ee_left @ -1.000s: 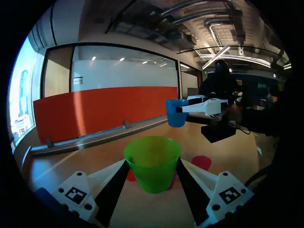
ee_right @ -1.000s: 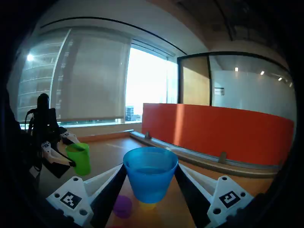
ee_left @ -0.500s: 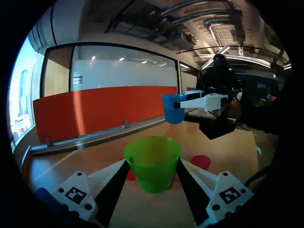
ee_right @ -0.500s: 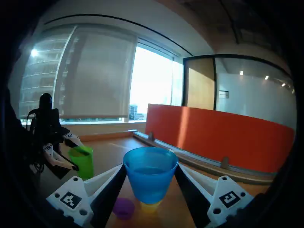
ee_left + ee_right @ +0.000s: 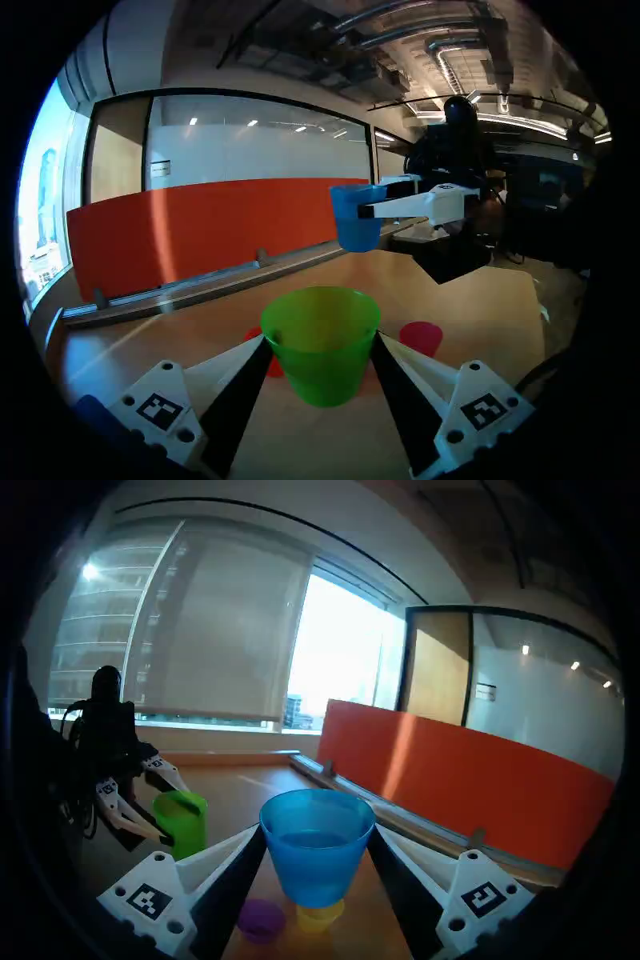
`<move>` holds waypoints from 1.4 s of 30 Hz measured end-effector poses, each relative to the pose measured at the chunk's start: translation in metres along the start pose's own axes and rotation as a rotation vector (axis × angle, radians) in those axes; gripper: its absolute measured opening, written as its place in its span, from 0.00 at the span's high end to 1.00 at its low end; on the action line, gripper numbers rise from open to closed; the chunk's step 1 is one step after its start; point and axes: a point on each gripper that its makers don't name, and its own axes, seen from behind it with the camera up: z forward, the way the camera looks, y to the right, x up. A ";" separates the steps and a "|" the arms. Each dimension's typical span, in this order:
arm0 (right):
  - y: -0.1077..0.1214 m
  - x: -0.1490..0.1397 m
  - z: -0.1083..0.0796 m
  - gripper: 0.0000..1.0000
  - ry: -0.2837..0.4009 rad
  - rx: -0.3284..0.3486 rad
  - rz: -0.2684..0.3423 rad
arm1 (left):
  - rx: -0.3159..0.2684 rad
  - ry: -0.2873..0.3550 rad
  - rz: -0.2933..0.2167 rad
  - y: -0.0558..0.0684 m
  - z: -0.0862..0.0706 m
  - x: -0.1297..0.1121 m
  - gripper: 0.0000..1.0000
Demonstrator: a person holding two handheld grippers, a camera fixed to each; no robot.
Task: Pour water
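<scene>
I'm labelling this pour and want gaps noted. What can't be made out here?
Left gripper view: what the green cup holds, behind its own front wall.
Left gripper view: the water level in the blue cup, seen from below its rim.
Right gripper view: most of the yellow cup, behind the blue cup.

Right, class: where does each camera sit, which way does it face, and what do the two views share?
Left gripper view: rides the left gripper, facing past its green cup toward the orange partition; its own fingers show.
Right gripper view: rides the right gripper, facing past its blue cup toward the window; own fingers show.
Shared: both cups, both grippers, the partition.
</scene>
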 end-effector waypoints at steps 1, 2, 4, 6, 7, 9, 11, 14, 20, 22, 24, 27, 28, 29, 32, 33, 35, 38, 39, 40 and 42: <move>-0.001 0.000 0.001 0.10 -0.001 0.004 -0.004 | -0.002 0.000 0.000 0.000 0.000 0.000 0.16; -0.002 0.001 0.001 0.10 -0.001 0.007 -0.008 | -0.005 0.000 0.000 0.001 0.000 -0.001 0.16; -0.003 0.002 0.002 0.10 -0.001 0.013 -0.016 | -0.007 0.001 0.000 0.001 0.001 -0.001 0.16; -0.004 0.003 0.003 0.10 -0.001 0.018 -0.024 | -0.008 0.002 0.000 0.001 0.001 -0.001 0.16; -0.005 0.004 0.004 0.10 -0.001 0.021 -0.029 | -0.010 0.003 -0.001 0.001 0.001 -0.001 0.16; -0.007 0.005 0.005 0.10 -0.001 0.027 -0.036 | -0.013 0.006 -0.001 0.001 0.001 0.000 0.16; -0.008 0.006 0.006 0.10 -0.002 0.032 -0.042 | -0.018 0.008 -0.002 0.002 0.001 0.000 0.16; -0.010 0.008 0.007 0.10 -0.002 0.040 -0.054 | -0.024 0.010 0.000 0.003 0.001 0.000 0.16; -0.015 0.011 0.010 0.10 -0.003 0.053 -0.077 | -0.034 0.010 0.007 0.006 0.002 -0.001 0.16; -0.016 0.012 0.010 0.10 -0.002 0.058 -0.085 | -0.039 0.009 0.007 0.007 0.002 -0.002 0.16; -0.017 0.012 0.011 0.10 -0.001 0.062 -0.093 | -0.044 0.009 0.007 0.009 0.003 -0.003 0.16; -0.018 0.014 0.012 0.10 0.001 0.069 -0.104 | -0.050 0.008 0.009 0.011 0.004 -0.005 0.16; -0.019 0.015 0.012 0.10 0.002 0.072 -0.108 | -0.053 0.008 0.010 0.011 0.004 -0.005 0.16; -0.020 0.016 0.013 0.10 0.003 0.074 -0.111 | -0.055 0.007 0.010 0.012 0.005 -0.006 0.16; -0.022 0.017 0.014 0.10 0.004 0.083 -0.121 | -0.063 0.005 0.012 0.014 0.006 -0.007 0.16; -0.023 0.018 0.014 0.10 0.004 0.085 -0.125 | -0.065 0.005 0.012 0.015 0.006 -0.007 0.16; -0.024 0.018 0.015 0.10 0.003 0.091 -0.136 | -0.071 0.006 0.013 0.016 0.007 -0.007 0.16; -0.026 0.019 0.016 0.10 0.001 0.098 -0.153 | -0.078 0.007 0.013 0.018 0.008 -0.008 0.16; -0.026 0.019 0.017 0.10 0.001 0.100 -0.158 | -0.080 0.006 0.013 0.018 0.008 -0.008 0.16; -0.027 0.020 0.017 0.10 0.001 0.102 -0.163 | -0.081 0.006 0.013 0.019 0.009 -0.008 0.16; -0.027 0.020 0.018 0.10 0.001 0.105 -0.173 | -0.083 0.005 0.013 0.019 0.009 -0.009 0.16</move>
